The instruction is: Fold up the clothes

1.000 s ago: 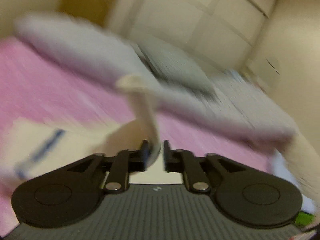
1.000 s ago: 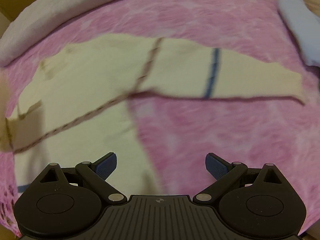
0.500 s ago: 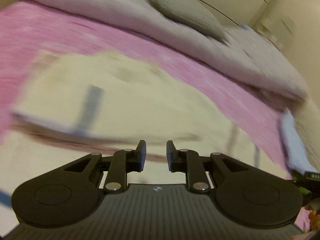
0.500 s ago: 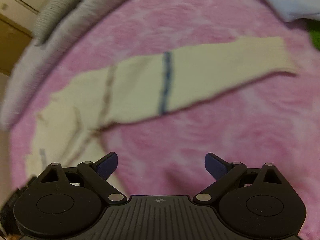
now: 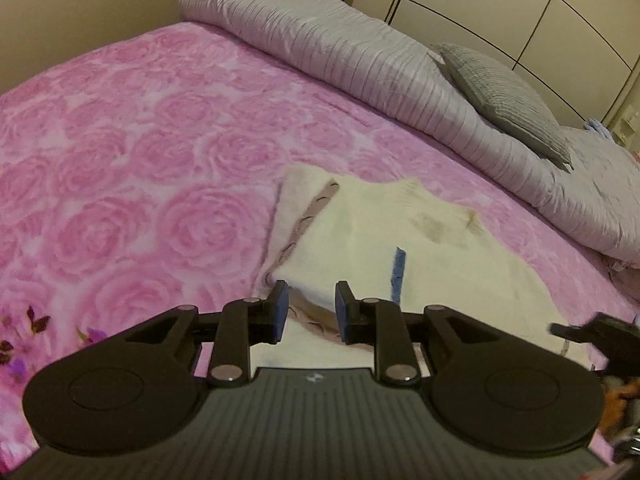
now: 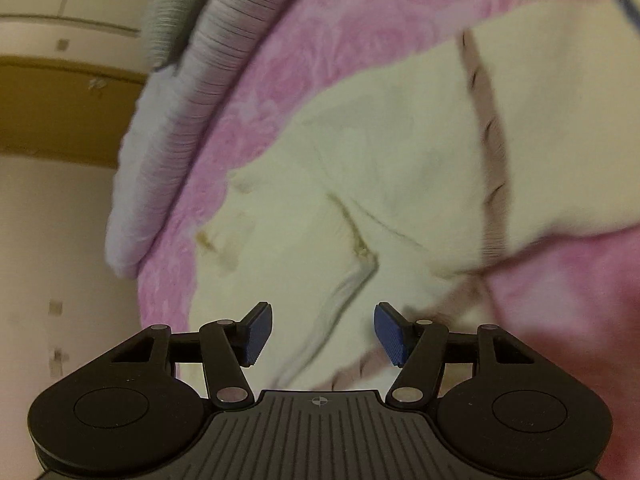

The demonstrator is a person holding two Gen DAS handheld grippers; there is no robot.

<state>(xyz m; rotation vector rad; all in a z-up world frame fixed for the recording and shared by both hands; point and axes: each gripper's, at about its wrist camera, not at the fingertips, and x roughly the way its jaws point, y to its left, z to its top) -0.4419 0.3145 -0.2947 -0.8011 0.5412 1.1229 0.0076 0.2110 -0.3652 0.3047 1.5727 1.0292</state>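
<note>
Left wrist view: left gripper, jaws parted and empty, hovers just above the near folded edge of the cream sweater, which lies on the pink rose blanket. The garment's long axis runs away from the jaws toward the grey duvet and pillow. Right gripper, likewise released, hangs over a ribbed cuff or hem, about as near. Motion blur in the right wrist view obscures which part that is; the sweater's near end is hidden behind both tools.
</note>
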